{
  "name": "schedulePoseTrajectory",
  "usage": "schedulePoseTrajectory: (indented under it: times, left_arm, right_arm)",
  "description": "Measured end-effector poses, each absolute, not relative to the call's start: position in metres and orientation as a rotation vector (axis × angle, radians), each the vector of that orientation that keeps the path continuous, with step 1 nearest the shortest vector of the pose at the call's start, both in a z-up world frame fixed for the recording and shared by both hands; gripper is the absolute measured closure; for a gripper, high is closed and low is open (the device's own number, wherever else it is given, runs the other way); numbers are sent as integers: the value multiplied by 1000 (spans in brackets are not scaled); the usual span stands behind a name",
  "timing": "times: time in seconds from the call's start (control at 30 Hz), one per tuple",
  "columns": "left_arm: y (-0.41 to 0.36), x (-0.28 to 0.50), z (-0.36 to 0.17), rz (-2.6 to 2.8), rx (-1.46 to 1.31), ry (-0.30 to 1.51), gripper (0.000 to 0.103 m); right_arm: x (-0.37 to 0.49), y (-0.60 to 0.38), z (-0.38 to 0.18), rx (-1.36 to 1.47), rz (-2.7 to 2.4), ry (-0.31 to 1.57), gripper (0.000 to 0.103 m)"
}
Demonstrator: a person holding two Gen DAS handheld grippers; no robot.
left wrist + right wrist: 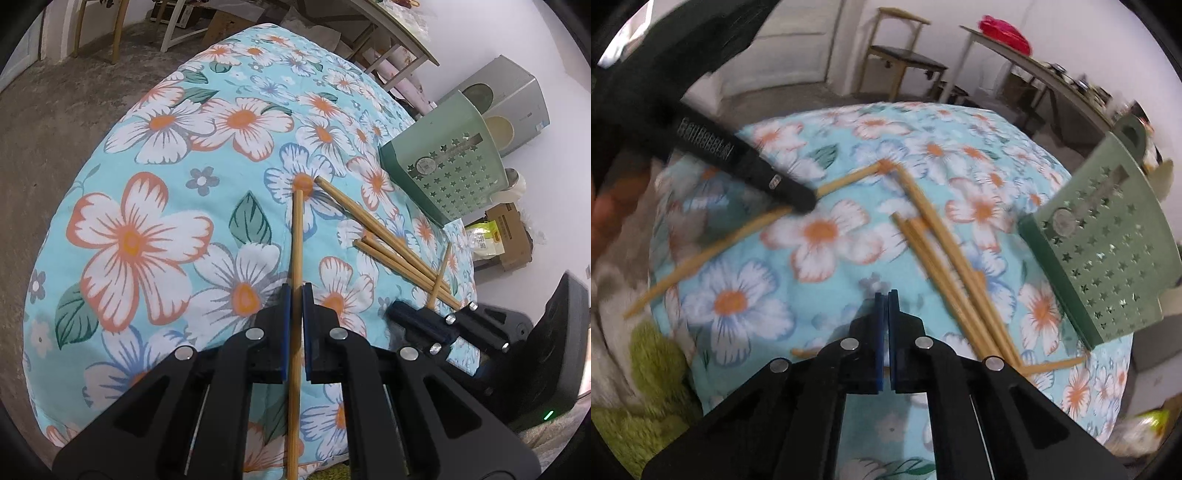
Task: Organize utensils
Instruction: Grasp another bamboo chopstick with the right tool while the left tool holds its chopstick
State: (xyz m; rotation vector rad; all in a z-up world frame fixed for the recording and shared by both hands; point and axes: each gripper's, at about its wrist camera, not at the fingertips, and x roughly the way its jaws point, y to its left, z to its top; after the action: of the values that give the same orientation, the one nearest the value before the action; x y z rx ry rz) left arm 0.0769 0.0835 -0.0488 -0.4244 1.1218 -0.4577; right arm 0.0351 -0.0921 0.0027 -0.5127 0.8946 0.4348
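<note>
The left hand-held gripper [294, 291] clenches one bamboo chopstick [295, 236], whose lower end runs out of the left wrist view. The right hand-held gripper [887, 295] is clamped shut on nothing visible; its view is motion-blurred. Loose chopsticks [399, 254], plain tan sticks, lie crossed on the floral cloth [155, 155] just beside the green star-punched holder [447, 162], which lies tipped over, its far side cut off
</note>
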Motion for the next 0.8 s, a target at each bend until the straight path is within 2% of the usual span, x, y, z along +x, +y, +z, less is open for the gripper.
schedulePoseTrajectory:
  times: [0.27, 0.5, 0.6, 0.8]
  left_arm:
    - [83, 76, -50, -453, -434, 1121, 98]
    - [83, 76, -50, -450, -429, 1124, 98]
    - [82, 76, -49, -450, -427, 1124, 98]
    - [82, 76, -49, -443, -419, 1125, 98]
  right_arm:
    - [69, -139, 32, -62, 486, 976, 101]
    - [75, -155, 35, -6, 544, 992, 101]
    - [65, -149, 33, -88, 623, 1013, 97]
    - [12, -140, 33, -477, 786, 1002, 66]
